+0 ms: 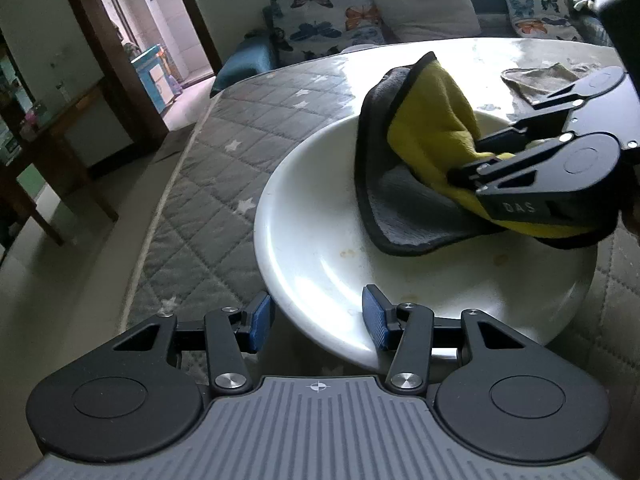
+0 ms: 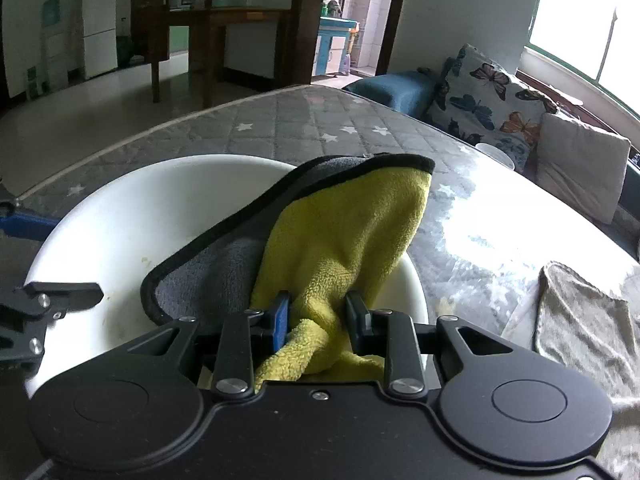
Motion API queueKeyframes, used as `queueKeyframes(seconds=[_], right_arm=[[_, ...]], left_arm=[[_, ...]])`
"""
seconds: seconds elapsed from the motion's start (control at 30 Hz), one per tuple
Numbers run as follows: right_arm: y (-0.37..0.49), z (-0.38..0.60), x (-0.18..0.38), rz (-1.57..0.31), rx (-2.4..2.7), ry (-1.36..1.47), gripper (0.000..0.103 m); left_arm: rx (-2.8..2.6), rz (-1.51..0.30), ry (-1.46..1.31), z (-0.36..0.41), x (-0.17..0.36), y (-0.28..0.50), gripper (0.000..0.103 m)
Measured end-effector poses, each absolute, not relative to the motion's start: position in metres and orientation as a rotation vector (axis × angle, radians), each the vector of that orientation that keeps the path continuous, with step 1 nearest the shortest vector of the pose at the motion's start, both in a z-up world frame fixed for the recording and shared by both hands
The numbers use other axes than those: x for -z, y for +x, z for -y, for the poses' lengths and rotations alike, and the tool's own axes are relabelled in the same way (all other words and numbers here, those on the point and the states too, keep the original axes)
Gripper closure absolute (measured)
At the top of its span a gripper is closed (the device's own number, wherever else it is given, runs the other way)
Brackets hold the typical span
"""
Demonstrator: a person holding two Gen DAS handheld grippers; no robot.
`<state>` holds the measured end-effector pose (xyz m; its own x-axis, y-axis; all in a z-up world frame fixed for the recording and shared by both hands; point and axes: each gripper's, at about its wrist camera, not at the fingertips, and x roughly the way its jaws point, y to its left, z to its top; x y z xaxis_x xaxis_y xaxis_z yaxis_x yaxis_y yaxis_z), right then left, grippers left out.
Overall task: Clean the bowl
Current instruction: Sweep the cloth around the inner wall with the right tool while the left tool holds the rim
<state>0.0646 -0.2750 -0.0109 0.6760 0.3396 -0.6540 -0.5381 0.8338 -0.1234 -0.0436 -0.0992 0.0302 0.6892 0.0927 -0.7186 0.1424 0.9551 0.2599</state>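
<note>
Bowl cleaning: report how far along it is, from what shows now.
Done: the right gripper is shut on the yellow and grey cloth, which already lies inside the white bowl. In hand: the left gripper straddles the bowl's near rim, apparently to steady it; its jaws look apart. Left: faint brownish spots still mark the bowl's inside, so wiping isn't finished.

- Quilted grey mattress with white stars as work surface, glare on far part.
- Sofa behind: butterfly cushions, plain pillow, blue armrest.
- Window on right, bright daylight.
- Dark wood table on pale tiled floor.
- White fridge by far wall.
- Doorway to lit room.
</note>
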Motion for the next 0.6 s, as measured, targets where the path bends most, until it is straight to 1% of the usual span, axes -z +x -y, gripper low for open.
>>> queueKeyframes(seconds=[0.3, 0.5, 0.57, 0.6], right_arm=[[0.080, 0.279, 0.011, -0.667, -0.494, -0.297, 0.072], [0.073, 0.280, 0.012, -0.665, -0.496, -0.293, 0.072], [0.070, 0.280, 0.011, -0.667, -0.501, -0.294, 0.072], [0.068, 0.280, 0.011, -0.669, -0.504, -0.296, 0.072]], left_arm=[[0.007, -0.814, 0.318, 0.105, -0.028, -0.017, 0.053], [0.034, -0.810, 0.301, 0.098, -0.026, -0.018, 0.053], [0.042, -0.807, 0.298, 0.097, -0.026, -0.019, 0.052], [0.047, -0.805, 0.296, 0.096, -0.026, -0.020, 0.050]])
